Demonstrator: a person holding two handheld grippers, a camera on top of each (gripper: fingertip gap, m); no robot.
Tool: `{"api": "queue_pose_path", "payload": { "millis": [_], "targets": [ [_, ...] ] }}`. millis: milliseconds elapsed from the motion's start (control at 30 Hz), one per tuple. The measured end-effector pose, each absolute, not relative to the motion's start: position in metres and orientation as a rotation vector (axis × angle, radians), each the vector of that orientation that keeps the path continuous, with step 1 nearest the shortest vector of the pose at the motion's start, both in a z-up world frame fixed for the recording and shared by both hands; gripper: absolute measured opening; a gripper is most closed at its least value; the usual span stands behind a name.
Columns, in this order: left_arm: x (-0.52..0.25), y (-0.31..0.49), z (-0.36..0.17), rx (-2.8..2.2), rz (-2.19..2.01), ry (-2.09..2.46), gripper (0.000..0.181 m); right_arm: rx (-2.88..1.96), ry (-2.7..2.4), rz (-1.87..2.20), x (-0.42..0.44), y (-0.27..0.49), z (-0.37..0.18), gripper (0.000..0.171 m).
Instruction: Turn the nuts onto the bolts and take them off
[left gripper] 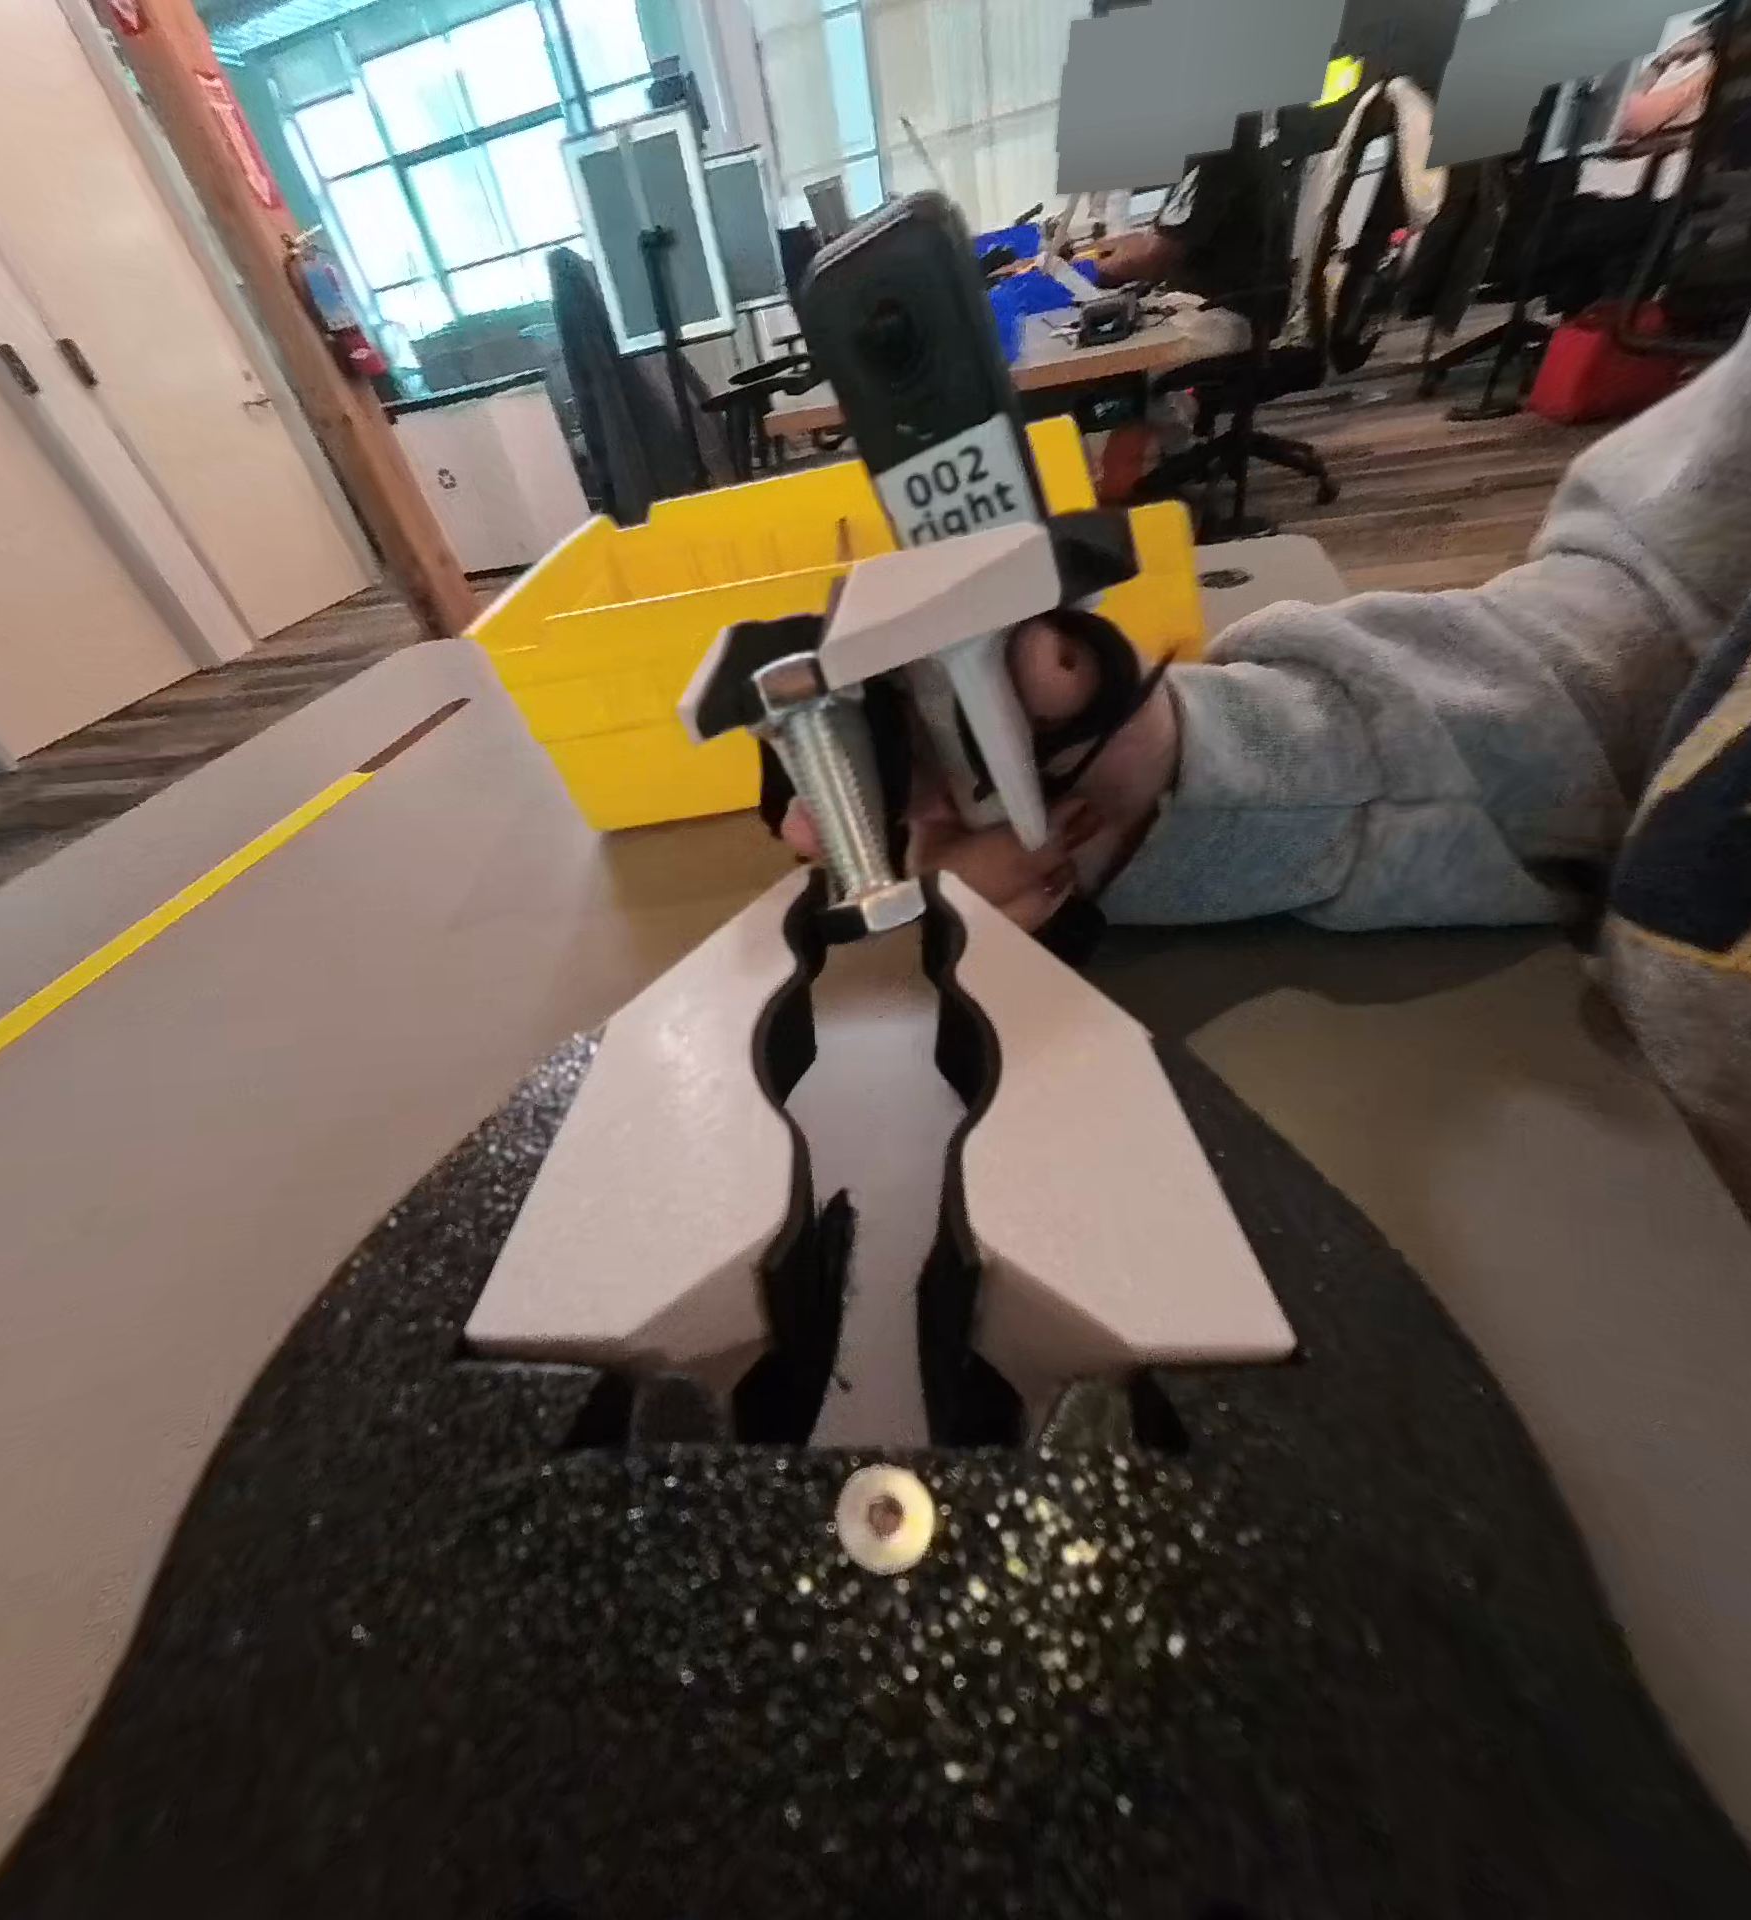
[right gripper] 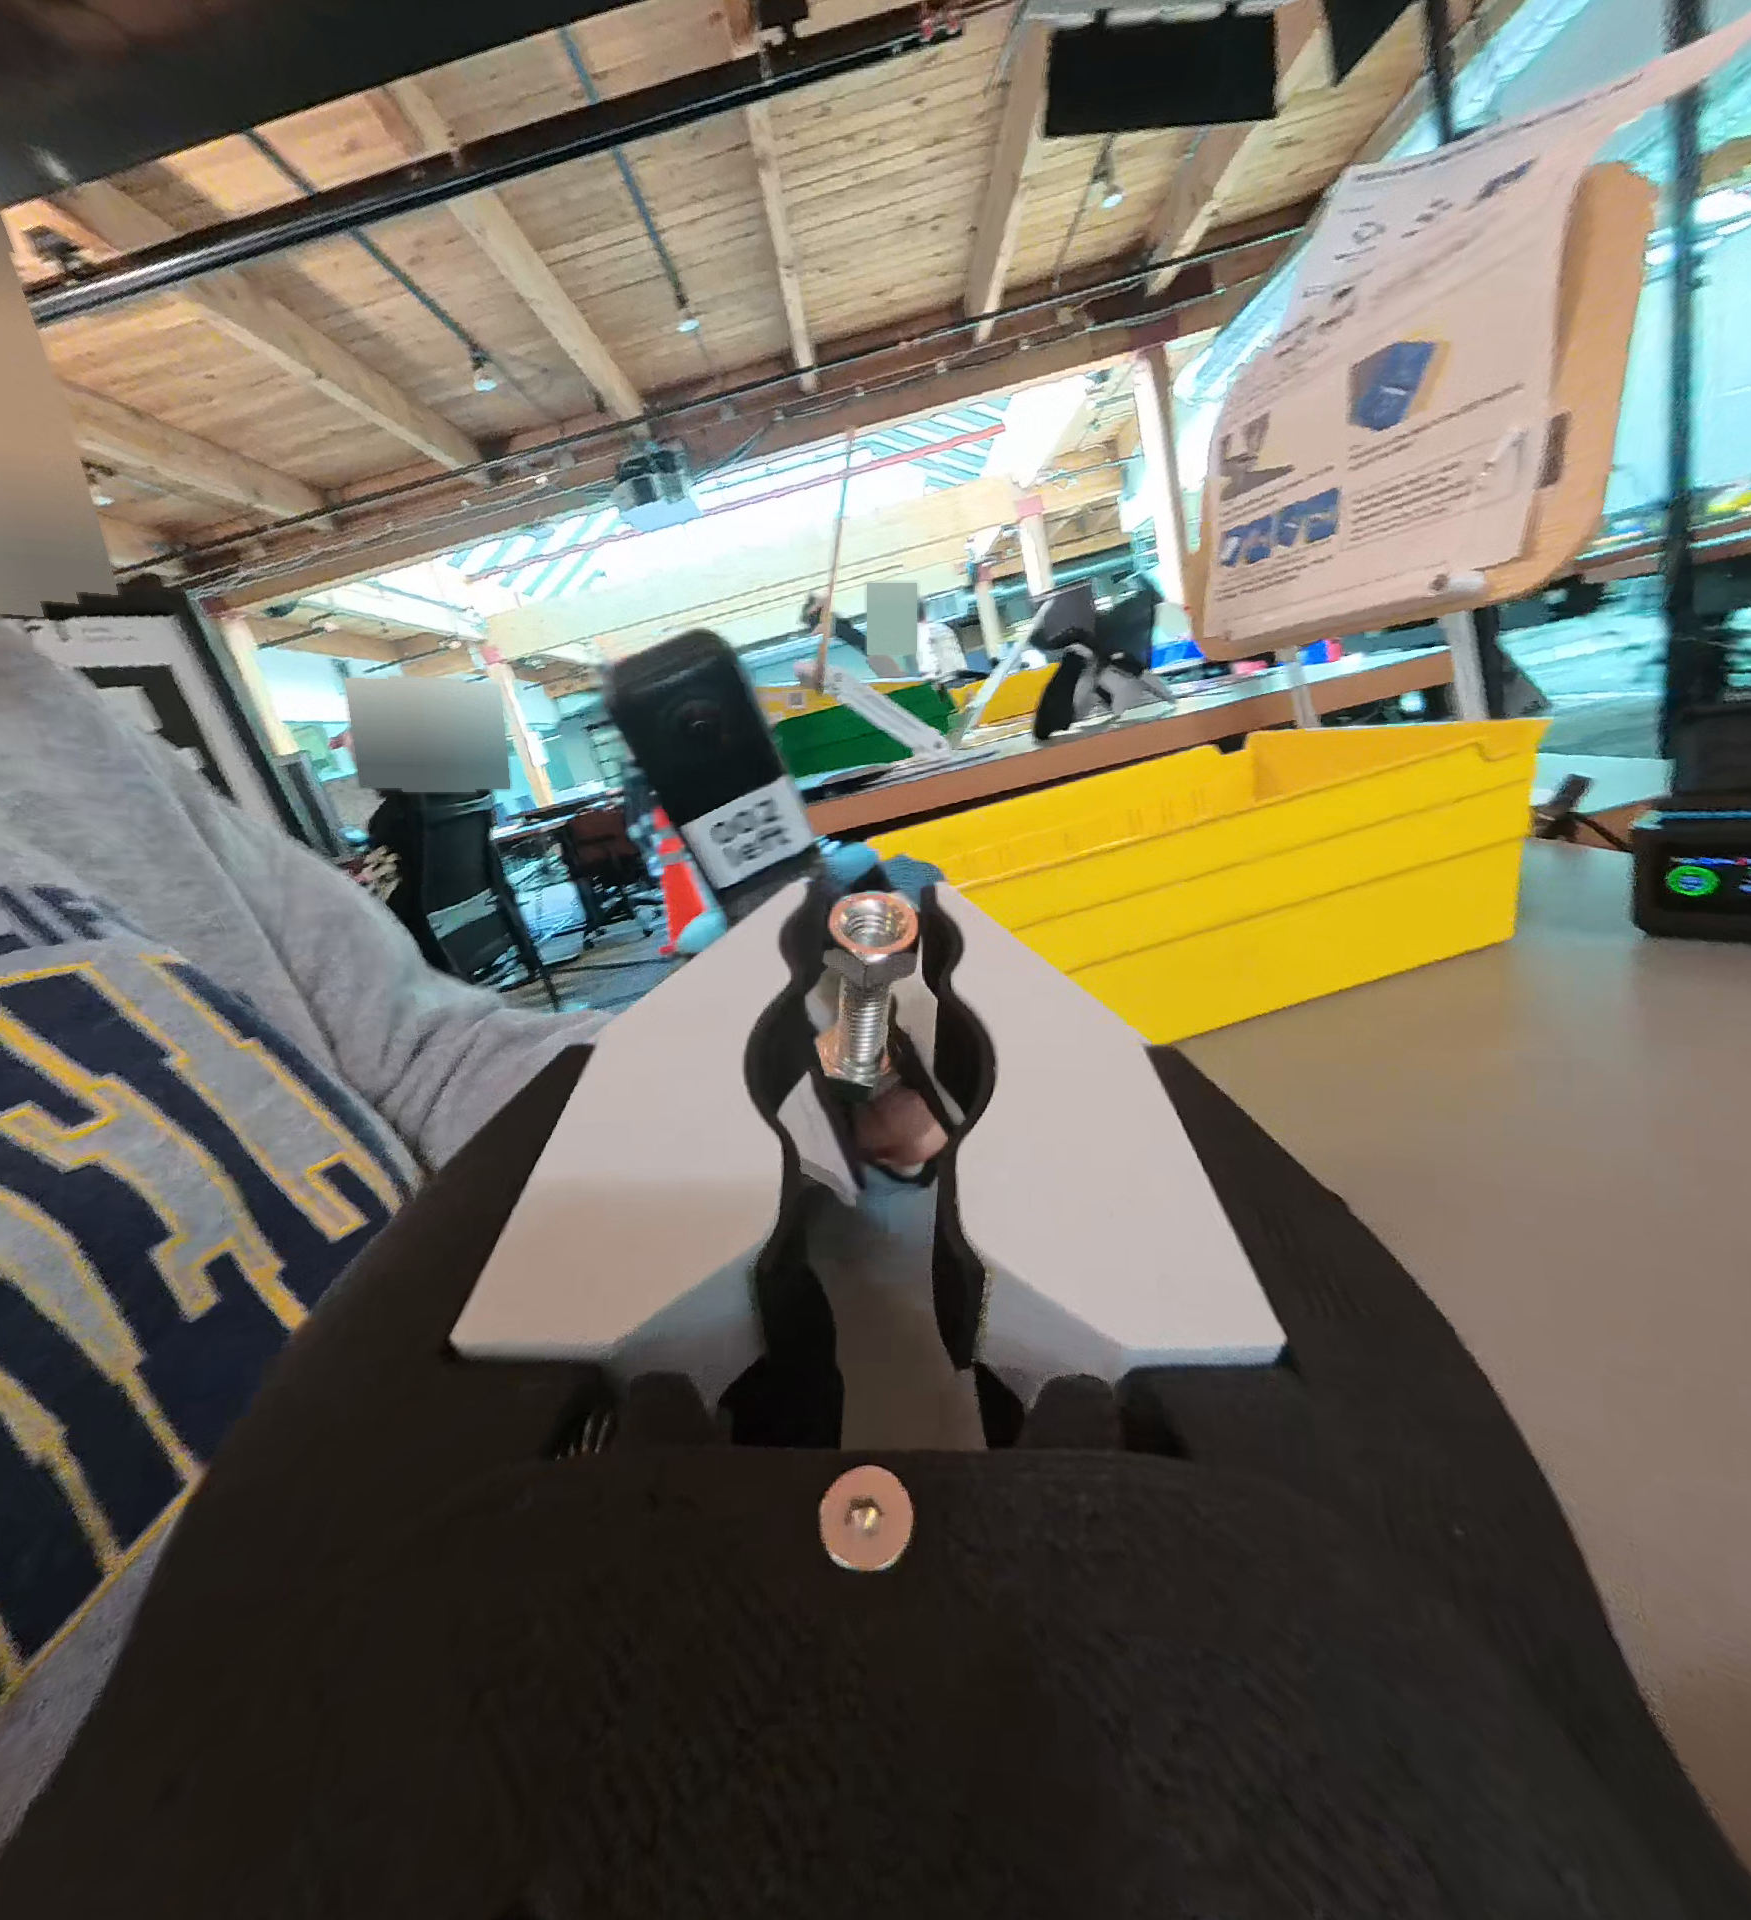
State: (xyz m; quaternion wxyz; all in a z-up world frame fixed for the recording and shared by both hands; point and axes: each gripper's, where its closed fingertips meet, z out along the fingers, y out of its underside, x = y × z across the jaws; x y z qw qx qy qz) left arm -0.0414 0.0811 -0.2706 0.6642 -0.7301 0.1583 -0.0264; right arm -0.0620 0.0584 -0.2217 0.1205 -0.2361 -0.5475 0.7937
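Observation:
A silver bolt (left gripper: 835, 790) is held in the air between my two grippers, above the table. My left gripper (left gripper: 876, 904) is shut on the bolt's hex head (left gripper: 892, 909) at its fingertips. My right gripper (right gripper: 871, 914) is shut on a hex nut (right gripper: 873, 928) at the bolt's other end; the nut's threaded hole faces the right wrist camera. In the left wrist view the nut (left gripper: 788, 686) sits at the top of the tilted bolt. In the right wrist view the thread (right gripper: 863, 1013) runs down to the head (right gripper: 855, 1060).
A yellow plastic bin (left gripper: 663, 675) stands on the beige table (left gripper: 227, 1039) just behind the grippers, also in the right wrist view (right gripper: 1266, 862). A black device with a lit screen (right gripper: 1723, 883) sits at the right. A grey sleeve (left gripper: 1422, 748) rests on the table. Some 5 centimetres of space lies between my two pairs of fingers.

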Motion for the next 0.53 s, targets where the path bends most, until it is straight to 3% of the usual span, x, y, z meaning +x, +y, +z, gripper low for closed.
{"api": "queue_pose_path", "payload": {
  "millis": [33, 267, 533],
  "targets": [
    [-0.035, 0.078, -0.268, -1.636, -0.140, 0.374, 0.016, -0.656, -1.628, 2.337, -0.058, 0.056, -0.220, 0.016],
    [-0.004, 0.051, -0.247, -1.501, -0.673, 0.413, 0.015, -0.401, -1.635, 2.444, -0.029, 0.053, -0.202, 0.017],
    [-0.051, 0.076, -0.255, -1.564, -0.040, 0.278, 0.016, -0.540, -1.511, 1.878, -0.046, 0.075, -0.175, 0.016]
  ]
}}
